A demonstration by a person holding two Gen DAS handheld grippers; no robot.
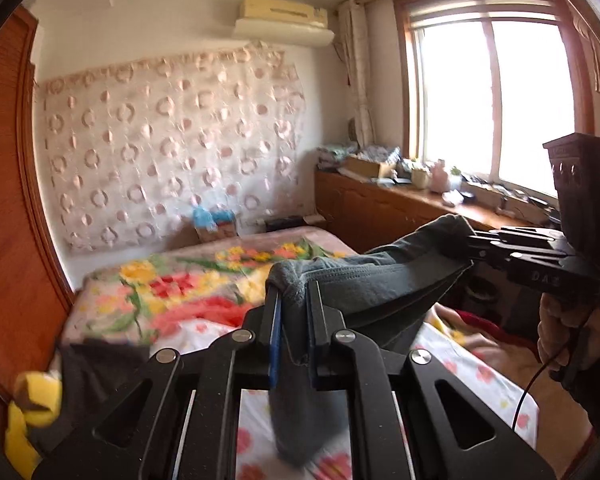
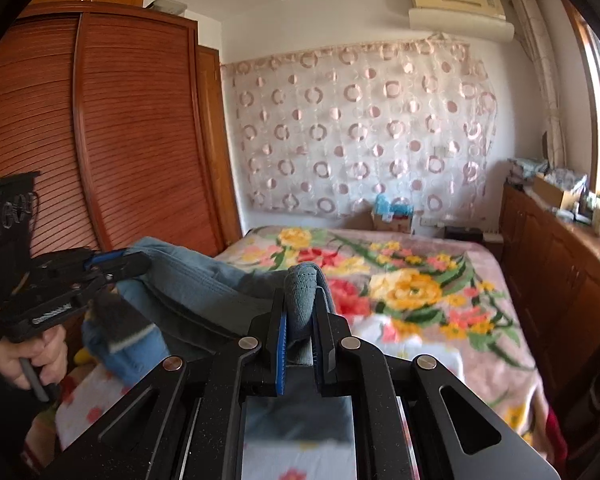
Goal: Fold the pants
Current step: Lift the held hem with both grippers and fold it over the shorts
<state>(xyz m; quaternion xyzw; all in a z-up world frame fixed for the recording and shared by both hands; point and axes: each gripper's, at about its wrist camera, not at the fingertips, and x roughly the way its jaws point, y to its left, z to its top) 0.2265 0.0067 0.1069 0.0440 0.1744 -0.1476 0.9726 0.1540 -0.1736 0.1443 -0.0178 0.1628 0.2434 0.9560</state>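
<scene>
The grey-blue pants [image 1: 380, 280] hang in the air above the bed, stretched between both grippers. My left gripper [image 1: 294, 292] is shut on one end of the pants' edge, and cloth hangs down between its fingers. My right gripper [image 2: 302, 300] is shut on the other end of the pants [image 2: 204, 280]. The right gripper shows in the left wrist view [image 1: 476, 246] at the right, pinching the cloth. The left gripper shows in the right wrist view [image 2: 136, 262] at the left, also pinching it.
A bed with a floral blanket [image 2: 400, 280] lies below and ahead. A wooden wardrobe [image 2: 100, 140] stands at the left. A low wooden cabinet [image 1: 380, 208] with clutter runs under the window at the right. Dark and yellow cloth [image 1: 40, 400] lies at the bed's left.
</scene>
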